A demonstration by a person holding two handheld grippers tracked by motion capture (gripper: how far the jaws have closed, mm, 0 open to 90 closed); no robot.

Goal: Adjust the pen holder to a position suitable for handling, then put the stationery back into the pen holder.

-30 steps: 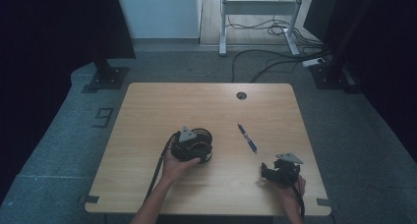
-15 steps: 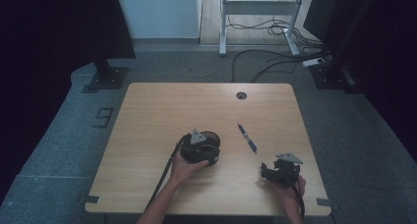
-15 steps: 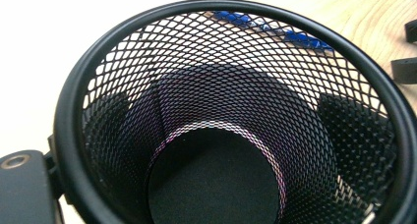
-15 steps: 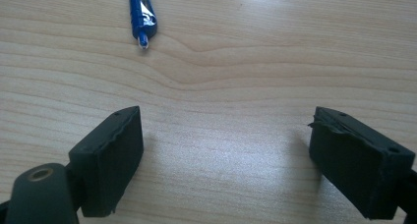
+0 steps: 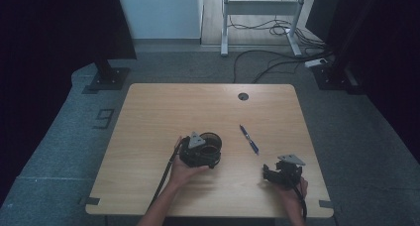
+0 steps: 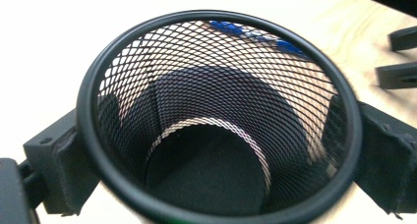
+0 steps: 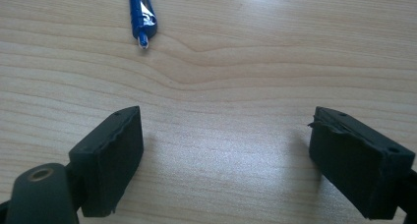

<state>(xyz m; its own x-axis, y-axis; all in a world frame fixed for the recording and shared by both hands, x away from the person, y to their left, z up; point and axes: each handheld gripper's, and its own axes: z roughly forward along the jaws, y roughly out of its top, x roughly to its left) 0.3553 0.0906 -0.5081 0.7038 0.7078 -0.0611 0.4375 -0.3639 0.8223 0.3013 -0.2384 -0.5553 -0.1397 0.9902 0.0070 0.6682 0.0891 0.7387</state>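
A black mesh pen cup (image 6: pixel 216 121) sits clamped between the jaws of my left gripper (image 6: pixel 221 160), one pad on each side of its wall. I look into its mouth, and nothing lies inside. In the high view the cup (image 5: pixel 211 141) and left gripper (image 5: pixel 208 149) are near the table's middle front. A blue pen (image 5: pixel 249 139) lies flat on the wood just right of the cup. My right gripper (image 5: pixel 267 173) rests at the front right, open, with bare wood between its pads (image 7: pixel 110 160). The pen (image 7: pixel 141 17) lies ahead of the right gripper (image 7: pixel 226 155), apart from it.
The wooden table (image 5: pixel 163 107) has a round cable hole (image 5: pixel 242 96) near its far edge. Dark stands and cables sit on the floor behind. The right gripper's jaw tips (image 6: pixel 401 57) show past the cup in the left gripper view.
My left gripper has shifted a little to the right with the cup and turned slightly. The right gripper and the pen have stayed put.
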